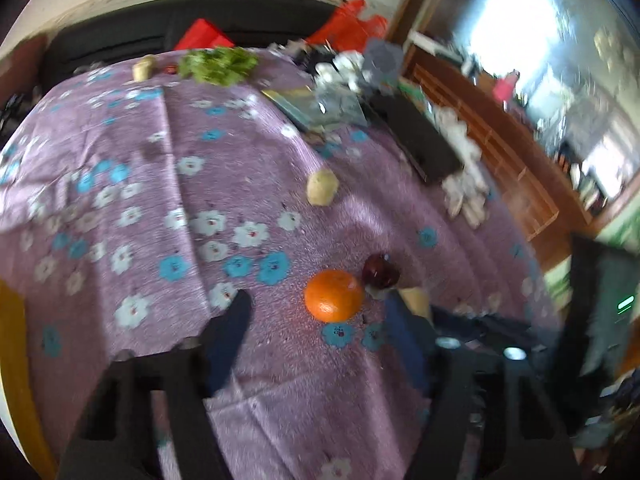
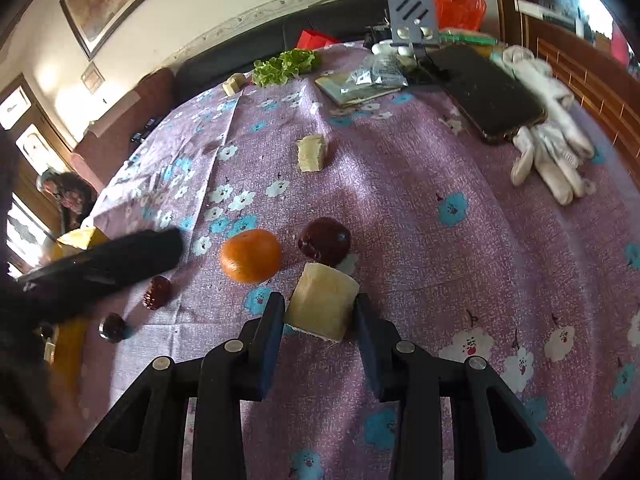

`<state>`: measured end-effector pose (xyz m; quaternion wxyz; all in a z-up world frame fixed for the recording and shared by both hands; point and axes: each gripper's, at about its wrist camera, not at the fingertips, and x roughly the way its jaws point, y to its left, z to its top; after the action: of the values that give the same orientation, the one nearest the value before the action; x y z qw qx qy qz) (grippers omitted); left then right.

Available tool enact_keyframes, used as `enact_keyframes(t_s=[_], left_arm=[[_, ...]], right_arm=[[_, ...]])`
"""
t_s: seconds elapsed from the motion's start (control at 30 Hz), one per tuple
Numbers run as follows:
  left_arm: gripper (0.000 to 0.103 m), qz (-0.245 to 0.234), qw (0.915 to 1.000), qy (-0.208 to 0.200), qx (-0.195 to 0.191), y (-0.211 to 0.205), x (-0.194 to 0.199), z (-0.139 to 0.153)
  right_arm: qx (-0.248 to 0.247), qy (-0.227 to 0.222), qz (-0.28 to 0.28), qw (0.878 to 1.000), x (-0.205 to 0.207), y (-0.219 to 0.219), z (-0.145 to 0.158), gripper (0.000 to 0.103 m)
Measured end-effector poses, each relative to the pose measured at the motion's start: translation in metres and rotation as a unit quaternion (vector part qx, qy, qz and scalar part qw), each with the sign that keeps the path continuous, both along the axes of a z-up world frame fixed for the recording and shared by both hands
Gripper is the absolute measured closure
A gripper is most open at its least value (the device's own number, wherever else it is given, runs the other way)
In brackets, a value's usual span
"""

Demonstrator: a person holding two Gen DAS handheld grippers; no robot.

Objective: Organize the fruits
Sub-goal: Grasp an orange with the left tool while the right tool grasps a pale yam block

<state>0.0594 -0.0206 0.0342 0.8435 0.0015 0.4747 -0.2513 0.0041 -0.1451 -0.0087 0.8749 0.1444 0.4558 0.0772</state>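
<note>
My right gripper [image 2: 320,308] is shut on a pale yellow fruit chunk [image 2: 322,306], held just above the purple flowered cloth [image 2: 440,248]. Right beyond it lie a dark red apple [image 2: 325,240] and an orange [image 2: 251,255]. Another pale chunk [image 2: 312,153] lies farther back, a third one [image 2: 234,83] near the far edge. Two small dark red fruits [image 2: 157,292] [image 2: 114,326] lie at the left. My left gripper [image 1: 320,312] is open and empty, with the orange [image 1: 334,295] between its fingertips and the apple [image 1: 380,271] beside it.
Lettuce [image 2: 286,66] lies at the far edge. A black phone [image 2: 486,92], white gloves [image 2: 552,140], a booklet with a plastic packet [image 2: 360,82] and a grey stand [image 2: 414,16] fill the far right. A yellow object [image 2: 78,238] sits off the cloth's left edge.
</note>
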Motion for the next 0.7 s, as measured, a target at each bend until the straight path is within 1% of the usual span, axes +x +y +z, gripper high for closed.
enact_keyframes(t_s=[0.03,0.17,0.33,0.4,0.43,0.57,0.7], left_arm=[[0.045,-0.005,1.0,0.001,0.003,-0.003,0.002,-0.004],[0.045,-0.008,0.9998,0.015,-0.006,-0.009,0.01,-0.017],[0.045,-0.017,0.9993,0.03,-0.015,-0.018,0.015,-0.027],[0.068,-0.015,0.9995,0.024,-0.013,-0.018,0.015,-0.028],[0.067,-0.015,0.9993,0.029,-0.017,-0.018,0.015,-0.028],[0.068,0.003,0.9999,0.008,-0.007,-0.012,0.009,-0.023],[0.068,0.026,0.9994,-0.004,-0.024,0.005,0.001,-0.008]], right_arm=[[0.001,0.002,-0.004,1.0,0.0,-0.003,0.0,0.065],[0.017,0.01,-0.013,1.0,0.001,-0.011,0.0,0.065],[0.006,0.01,-0.014,1.0,0.0,-0.009,0.001,0.065],[-0.002,0.009,-0.013,1.0,0.0,-0.007,0.001,0.065],[-0.005,0.009,-0.014,1.0,0.0,-0.006,0.001,0.065],[-0.012,0.006,-0.013,1.0,0.0,-0.005,0.001,0.065],[-0.019,0.001,-0.011,1.0,0.0,-0.002,0.001,0.065]])
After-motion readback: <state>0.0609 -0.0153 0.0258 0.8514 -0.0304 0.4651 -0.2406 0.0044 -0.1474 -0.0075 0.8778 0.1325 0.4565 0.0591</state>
